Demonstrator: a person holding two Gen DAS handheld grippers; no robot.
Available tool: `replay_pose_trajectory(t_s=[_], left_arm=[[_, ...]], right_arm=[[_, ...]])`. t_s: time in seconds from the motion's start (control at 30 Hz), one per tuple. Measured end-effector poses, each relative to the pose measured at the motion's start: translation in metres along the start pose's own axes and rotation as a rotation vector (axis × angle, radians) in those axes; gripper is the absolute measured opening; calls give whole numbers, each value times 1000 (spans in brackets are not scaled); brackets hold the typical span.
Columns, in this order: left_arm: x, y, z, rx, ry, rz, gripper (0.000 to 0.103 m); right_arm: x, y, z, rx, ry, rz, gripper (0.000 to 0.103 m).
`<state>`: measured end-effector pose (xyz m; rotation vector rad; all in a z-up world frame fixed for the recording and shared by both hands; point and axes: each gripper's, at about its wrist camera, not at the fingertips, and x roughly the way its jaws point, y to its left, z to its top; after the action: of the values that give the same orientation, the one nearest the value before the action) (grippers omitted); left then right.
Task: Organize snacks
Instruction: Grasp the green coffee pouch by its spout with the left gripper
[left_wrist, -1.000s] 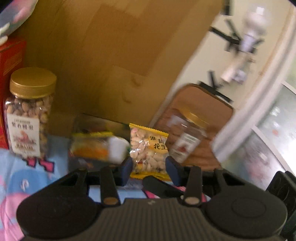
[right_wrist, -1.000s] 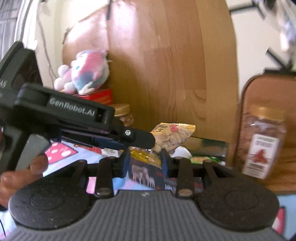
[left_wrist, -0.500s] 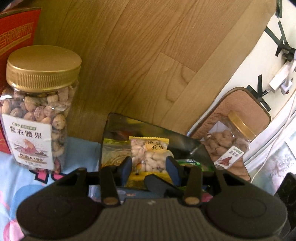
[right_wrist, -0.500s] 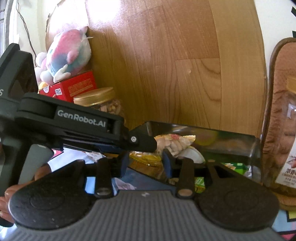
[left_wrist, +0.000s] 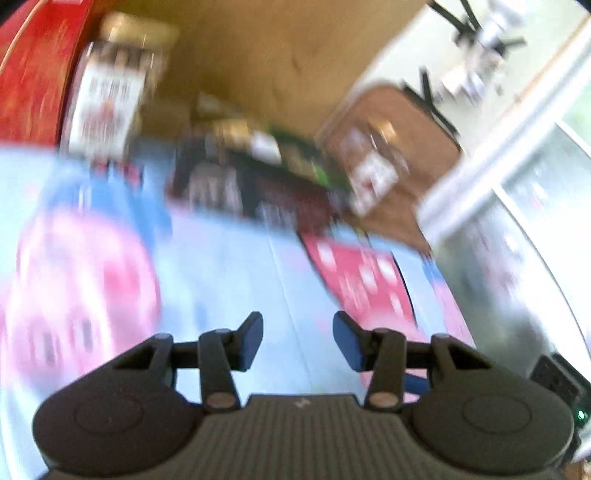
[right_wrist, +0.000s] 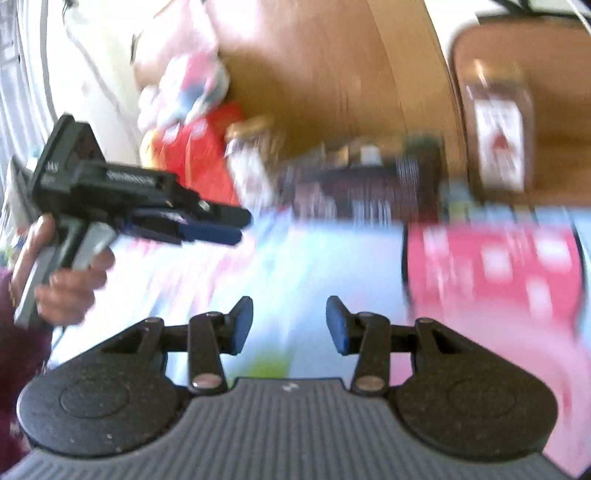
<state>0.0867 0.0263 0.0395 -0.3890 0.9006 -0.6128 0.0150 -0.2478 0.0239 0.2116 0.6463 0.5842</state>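
Both views are motion-blurred. My left gripper (left_wrist: 297, 334) is open and empty above the blue and pink cloth (left_wrist: 229, 280). My right gripper (right_wrist: 290, 325) is open and empty too. A dark snack box (left_wrist: 251, 184) with packets in it stands at the back against the wooden board; it also shows in the right wrist view (right_wrist: 362, 184). A gold-lidded nut jar (left_wrist: 107, 92) stands left of the box. A second nut jar (left_wrist: 373, 166) stands to its right, also seen in the right wrist view (right_wrist: 498, 136). The left gripper (right_wrist: 221, 225) appears in the right wrist view, held by a hand.
A red carton (left_wrist: 29, 74) stands at far left behind the jar, with a plush toy (right_wrist: 192, 88) on top. A wooden board (left_wrist: 258, 55) backs the scene. A brown padded panel (left_wrist: 406, 122) leans behind the right jar. A window frame (left_wrist: 517, 184) is at right.
Both grippers have pulled back from the snack box and now stand empty. The peanut packet that was between the left fingers is no longer there. The view swings fast.
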Motion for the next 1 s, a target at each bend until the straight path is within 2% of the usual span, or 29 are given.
replay_pose_trajectory(t_s=[0.07, 0.13, 0.2, 0.27, 0.3, 0.33, 0.43, 0.53, 0.6, 0.63, 0.67, 0.7, 0.77, 0.83, 0.97, 1.0], left_arm=[[-3, -5, -31, 0, 48, -4, 44], [-8, -11, -54, 10, 60, 16, 46], [-9, -16, -71, 4, 82, 21, 51], [-8, -19, -85, -17, 105, -13, 59], [-12, -21, -92, -12, 77, -14, 64], [-12, -25, -96, 0, 65, -13, 69], [-6, -33, -104, -3, 61, -65, 70], [-3, -38, -101, -46, 57, -60, 71], [-2, -28, -95, -144, 62, -117, 70], [-3, -25, -95, -171, 55, -139, 64], [-5, -23, -92, -182, 41, -153, 52], [-6, -21, -89, -199, 35, -184, 46], [-7, -21, -86, -220, 37, -232, 40], [-4, -26, -86, -176, 41, -190, 36], [22, -30, -92, -163, 128, -187, 35], [28, -30, -94, -155, 143, -176, 30]], right_arm=[[-17, 11, -27, 9, 33, -16, 53], [-25, 19, -43, 15, 48, -28, 58], [-28, 27, -55, 6, 58, -35, 60], [-27, 35, -61, -26, 62, -67, 61], [-27, 39, -63, -42, 56, -68, 61], [-26, 41, -64, -43, 52, -54, 62], [-23, 39, -66, -9, 21, -8, 62], [-23, 44, -71, -18, -13, -25, 62], [-25, 45, -75, -23, -38, -27, 62], [-26, 45, -77, -20, -48, -27, 62], [-28, 45, -77, -20, -55, -33, 62], [-28, 44, -77, -17, -60, -39, 62], [-30, 39, -78, 20, -75, -17, 65], [-31, 33, -78, 66, -86, 9, 65], [-28, 34, -78, 67, -94, 20, 65], [-27, 34, -78, 65, -94, 24, 65]])
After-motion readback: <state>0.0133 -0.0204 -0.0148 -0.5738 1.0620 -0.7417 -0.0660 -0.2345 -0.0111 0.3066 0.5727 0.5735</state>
